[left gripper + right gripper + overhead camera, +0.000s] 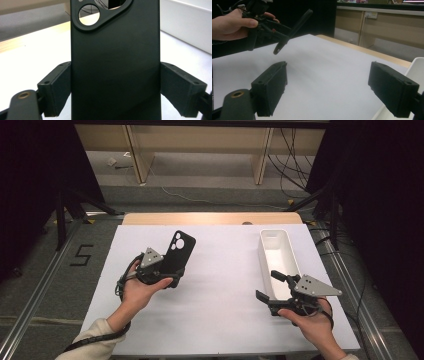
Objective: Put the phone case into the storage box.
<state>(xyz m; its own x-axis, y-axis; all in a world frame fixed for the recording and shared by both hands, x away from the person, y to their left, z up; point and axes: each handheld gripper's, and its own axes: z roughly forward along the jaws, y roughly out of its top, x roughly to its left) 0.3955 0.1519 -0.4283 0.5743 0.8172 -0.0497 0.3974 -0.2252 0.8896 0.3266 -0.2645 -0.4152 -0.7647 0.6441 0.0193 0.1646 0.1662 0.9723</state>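
Left gripper (172,270) clamped on black phone case (177,252) — case raised above the desk (220,285). Right gripper (267,287) jaws apart — nothing between them, beside white tray (280,251).

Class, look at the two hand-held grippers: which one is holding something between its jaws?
The left gripper: its jaws clamp the sides of a black phone case, held above the table. The right gripper, beside the white plastic tray, has open, empty jaws.

a lab recording bay: black curtains (30,180), loose floor cables (290,165), a taped floor numeral (81,255).
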